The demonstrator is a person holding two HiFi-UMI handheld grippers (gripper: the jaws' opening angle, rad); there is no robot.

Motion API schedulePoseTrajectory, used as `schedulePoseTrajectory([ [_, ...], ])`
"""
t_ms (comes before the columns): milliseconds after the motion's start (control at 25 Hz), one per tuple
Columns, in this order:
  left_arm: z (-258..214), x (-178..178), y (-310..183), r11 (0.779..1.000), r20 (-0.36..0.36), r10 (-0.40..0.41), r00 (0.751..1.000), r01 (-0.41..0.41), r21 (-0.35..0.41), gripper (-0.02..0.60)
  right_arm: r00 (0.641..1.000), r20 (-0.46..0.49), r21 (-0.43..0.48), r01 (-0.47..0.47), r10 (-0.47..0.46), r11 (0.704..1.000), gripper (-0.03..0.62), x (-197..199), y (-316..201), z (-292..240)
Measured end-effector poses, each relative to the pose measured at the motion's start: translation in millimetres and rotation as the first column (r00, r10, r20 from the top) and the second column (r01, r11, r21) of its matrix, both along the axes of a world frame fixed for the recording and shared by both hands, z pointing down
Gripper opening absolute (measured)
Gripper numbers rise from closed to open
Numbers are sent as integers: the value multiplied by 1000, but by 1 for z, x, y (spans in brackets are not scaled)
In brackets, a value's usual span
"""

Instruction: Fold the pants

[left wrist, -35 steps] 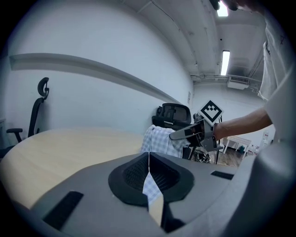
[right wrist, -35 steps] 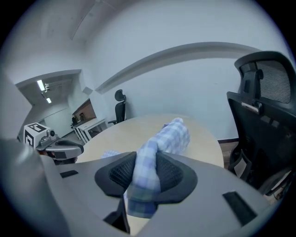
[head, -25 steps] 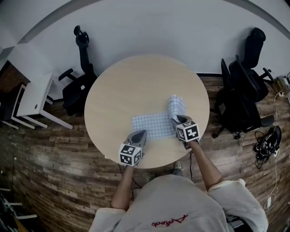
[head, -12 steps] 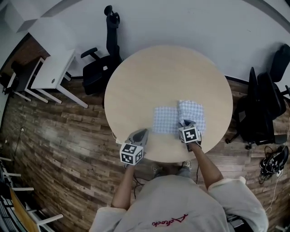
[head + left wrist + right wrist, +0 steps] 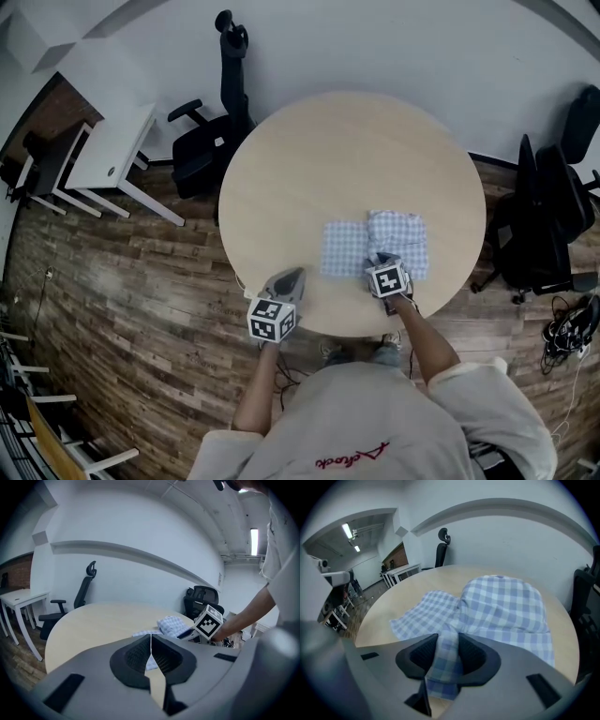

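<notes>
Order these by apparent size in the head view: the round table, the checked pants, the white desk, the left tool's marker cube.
1. round table
2 and 3. white desk and checked pants look about alike; the desk is also farther away, so I leave them unranked.
4. left tool's marker cube

Pale beige shirt, red script across it, short loose sleeves well behind each tool. Grey moulded shells on left gripper and right gripper. White cube with black square markers at the rear of each. Black ribbed pads inside the tips.
</notes>
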State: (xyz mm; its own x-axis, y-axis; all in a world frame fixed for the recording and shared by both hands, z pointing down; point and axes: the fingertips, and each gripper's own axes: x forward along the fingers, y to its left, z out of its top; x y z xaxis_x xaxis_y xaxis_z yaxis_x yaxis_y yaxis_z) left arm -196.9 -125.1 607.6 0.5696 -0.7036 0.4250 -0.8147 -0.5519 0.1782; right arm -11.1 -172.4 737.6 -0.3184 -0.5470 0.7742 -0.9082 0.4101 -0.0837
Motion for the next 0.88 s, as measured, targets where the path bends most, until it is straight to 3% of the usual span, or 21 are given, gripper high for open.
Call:
schedulePoseTrajectory([
  [240, -4, 57, -15, 993, -15, 114, 993, -113, 16, 34, 990, 137, 88, 15, -27, 996, 210, 6, 5, -36],
  [400, -11, 101, -27, 982, -26, 189, 982, -188, 31, 34, 985, 166, 129, -62, 40, 990, 218, 46, 0, -51],
  [640, -17, 158, -34, 965, -24, 260, 965, -259, 42, 35, 954, 202, 82, -243, 222, 967, 221, 136, -1, -48],
  [880, -20, 179, -41, 962, 3, 270, 963, -270, 44, 34, 902, 277, -42, -332, 330, 942, 242, 170, 5, -21],
])
